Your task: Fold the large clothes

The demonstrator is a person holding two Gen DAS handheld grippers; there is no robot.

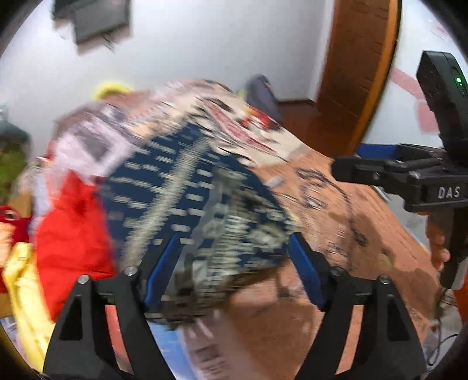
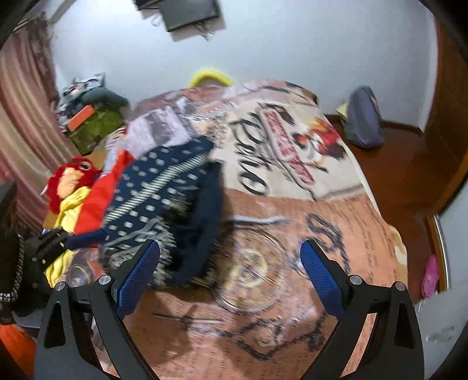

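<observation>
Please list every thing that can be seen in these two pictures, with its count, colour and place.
garment: one, navy with pale dots, bed's left part
bedspread: one, orange and cream print, covers bed
red cloth: one, left of garment
yellow cloth: one, left edge of bed
plush bird: one, red, left of bed
bag: one, grey-blue, floor by wall
screen: one, dark, on wall
door: one, brown, right
left gripper: open, black with blue pads, over garment
right gripper: open, over bedspread
hand: one, holds right gripper's handle

Left claw and right claw both spread, tilted downward.
</observation>
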